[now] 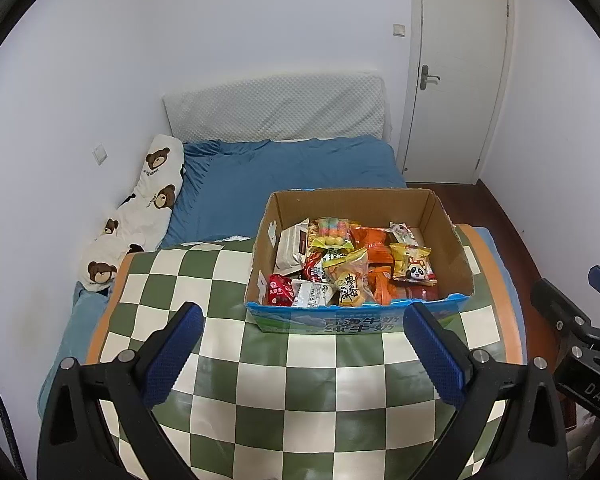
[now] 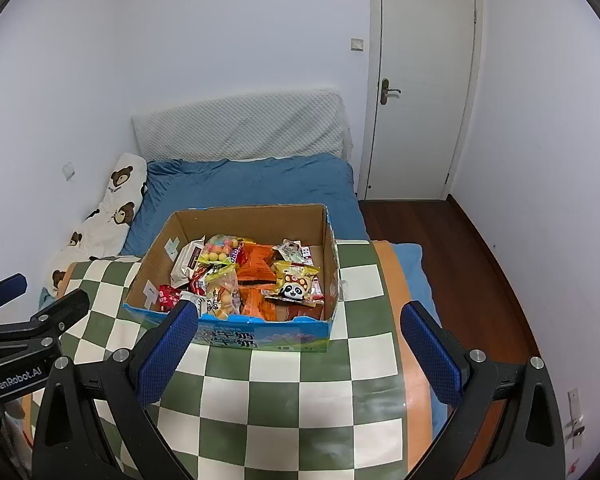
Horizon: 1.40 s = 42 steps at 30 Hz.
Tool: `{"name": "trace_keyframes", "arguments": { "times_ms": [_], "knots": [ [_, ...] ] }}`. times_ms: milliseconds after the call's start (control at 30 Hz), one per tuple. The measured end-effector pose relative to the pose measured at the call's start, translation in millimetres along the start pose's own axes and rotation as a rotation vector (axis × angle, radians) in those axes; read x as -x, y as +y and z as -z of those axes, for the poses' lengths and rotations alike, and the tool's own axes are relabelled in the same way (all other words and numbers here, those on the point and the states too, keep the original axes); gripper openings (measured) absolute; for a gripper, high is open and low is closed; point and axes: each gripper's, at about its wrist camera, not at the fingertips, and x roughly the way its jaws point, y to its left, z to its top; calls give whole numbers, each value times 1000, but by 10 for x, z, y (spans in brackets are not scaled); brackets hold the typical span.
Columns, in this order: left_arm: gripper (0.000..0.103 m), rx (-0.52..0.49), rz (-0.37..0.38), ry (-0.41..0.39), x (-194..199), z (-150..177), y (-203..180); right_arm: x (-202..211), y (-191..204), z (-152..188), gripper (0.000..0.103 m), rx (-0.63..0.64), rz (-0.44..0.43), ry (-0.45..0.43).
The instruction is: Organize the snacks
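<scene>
An open cardboard box (image 1: 444,236) with a blue printed front stands on the green-and-white checkered table (image 1: 300,400). It holds several snack packets: a panda packet (image 1: 414,266), orange packets (image 1: 374,248), a yellow packet (image 1: 350,282), a red packet (image 1: 280,290). My left gripper (image 1: 302,320) is open and empty, just in front of the box. In the right wrist view the box (image 2: 172,236) sits ahead and slightly left. My right gripper (image 2: 300,320) is open and empty, its left fingertip level with the box's front edge. The panda packet (image 2: 296,286) shows there too.
Behind the table is a bed with a blue cover (image 1: 284,176), a bear-print pillow (image 1: 140,208) on the left and a white headboard cushion (image 1: 276,108). A white door (image 2: 424,88) and wooden floor (image 2: 460,264) lie to the right. The table has an orange rim (image 2: 404,280).
</scene>
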Motion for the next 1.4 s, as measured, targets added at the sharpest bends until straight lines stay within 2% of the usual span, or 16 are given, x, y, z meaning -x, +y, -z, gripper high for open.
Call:
{"name": "trace_keyframes", "arguments": {
  "times_ms": [1400],
  "knots": [
    [103, -4, 2, -21, 65, 23, -13, 80, -46, -9, 103, -2, 14, -1]
  ]
}}
